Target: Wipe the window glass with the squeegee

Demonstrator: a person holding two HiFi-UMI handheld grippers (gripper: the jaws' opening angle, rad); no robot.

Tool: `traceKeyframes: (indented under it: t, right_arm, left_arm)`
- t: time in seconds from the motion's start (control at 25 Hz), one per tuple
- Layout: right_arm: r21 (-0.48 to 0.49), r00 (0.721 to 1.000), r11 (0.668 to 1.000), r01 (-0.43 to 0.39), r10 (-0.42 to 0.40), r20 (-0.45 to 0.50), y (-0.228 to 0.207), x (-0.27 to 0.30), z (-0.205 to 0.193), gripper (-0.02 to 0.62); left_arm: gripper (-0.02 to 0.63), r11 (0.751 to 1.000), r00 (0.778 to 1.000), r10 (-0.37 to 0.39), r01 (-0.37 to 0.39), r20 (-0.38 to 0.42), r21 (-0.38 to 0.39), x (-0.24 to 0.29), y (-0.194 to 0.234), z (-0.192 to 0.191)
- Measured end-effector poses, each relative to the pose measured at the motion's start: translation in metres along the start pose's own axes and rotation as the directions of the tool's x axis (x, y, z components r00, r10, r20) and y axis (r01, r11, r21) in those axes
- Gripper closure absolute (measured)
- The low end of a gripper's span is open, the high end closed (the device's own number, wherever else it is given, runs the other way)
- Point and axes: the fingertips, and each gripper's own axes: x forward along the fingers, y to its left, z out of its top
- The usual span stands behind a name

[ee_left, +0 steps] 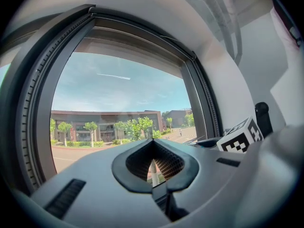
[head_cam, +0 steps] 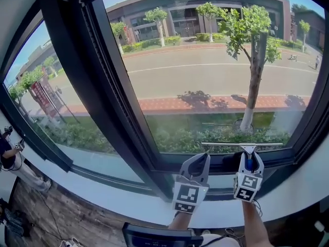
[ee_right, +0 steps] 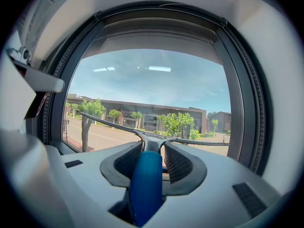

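The window glass [head_cam: 205, 76] fills the head view, with a street and trees behind it. The squeegee's thin blade [head_cam: 241, 144] lies level against the lower part of the right pane. My right gripper [head_cam: 249, 161] is shut on the squeegee's blue handle [ee_right: 146, 184], and the blade [ee_right: 190, 142] spreads across the glass [ee_right: 152, 89] beyond the jaws of that gripper [ee_right: 152, 146]. My left gripper [head_cam: 197, 163] hovers just left of it, below the pane. In its own view the left gripper [ee_left: 153, 141] is shut with nothing between the pads, facing the glass [ee_left: 109, 94].
A thick dark mullion [head_cam: 97, 86] splits the window into two panes. A white sill [head_cam: 103, 189] runs under the frame. A person [head_cam: 7, 156] stands at the far left on a wooden floor [head_cam: 67, 215]. The right gripper's marker cube [ee_left: 240, 136] is close beside the left gripper.
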Motion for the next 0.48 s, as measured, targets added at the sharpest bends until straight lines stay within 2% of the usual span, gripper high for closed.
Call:
traceKeyframes:
  t: [0.28,0.48]
  right_arm:
    - [0.003,0.982,1.000,0.005,-0.006,0.191,-0.004,-0.023,0.085,0.446]
    - [0.027,0.941,1.000,-0.004,-0.005,0.339,0.008,-0.034,0.167,0.446]
  left_arm:
    - [0.604,0.996,0.996,0.085,-0.085,0.039,-0.008,-0.018,0.008,0.011]
    - [0.604,0.992,0.991,0.123,-0.124,0.045,0.004,-0.025,0.027,0.023]
